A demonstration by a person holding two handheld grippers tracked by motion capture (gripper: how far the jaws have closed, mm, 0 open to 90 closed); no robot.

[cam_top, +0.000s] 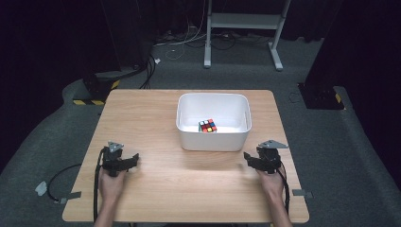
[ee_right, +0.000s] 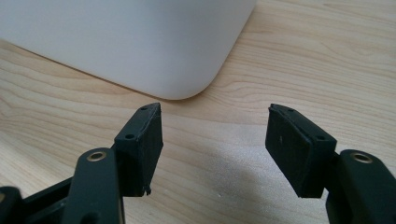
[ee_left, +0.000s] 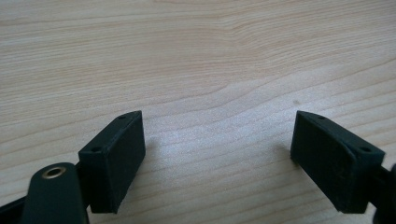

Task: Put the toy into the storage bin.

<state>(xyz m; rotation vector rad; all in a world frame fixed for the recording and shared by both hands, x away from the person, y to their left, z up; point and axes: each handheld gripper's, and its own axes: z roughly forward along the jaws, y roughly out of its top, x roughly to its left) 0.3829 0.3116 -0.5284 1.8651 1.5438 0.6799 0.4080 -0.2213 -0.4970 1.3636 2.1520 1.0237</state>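
Observation:
A scrambled colour cube (cam_top: 207, 126) lies inside a white plastic bin (cam_top: 213, 142) at the middle of the wooden table (cam_top: 142, 113). My left gripper (cam_top: 134, 159) rests low at the table's near left, well apart from the bin. Its jaws stand open over bare wood (ee_left: 218, 116). My right gripper (cam_top: 247, 156) sits at the near right, pointing toward the bin's front right corner (ee_right: 187, 88). The right gripper (ee_right: 215, 109) has a clear gap between its pads, nothing in it, and stops short of the bin wall.
The table's near edge runs just behind both hands. Bare wood lies between the two grippers and left of the bin. Beyond the table are grey carpet, cables and a white stand frame (cam_top: 241, 21).

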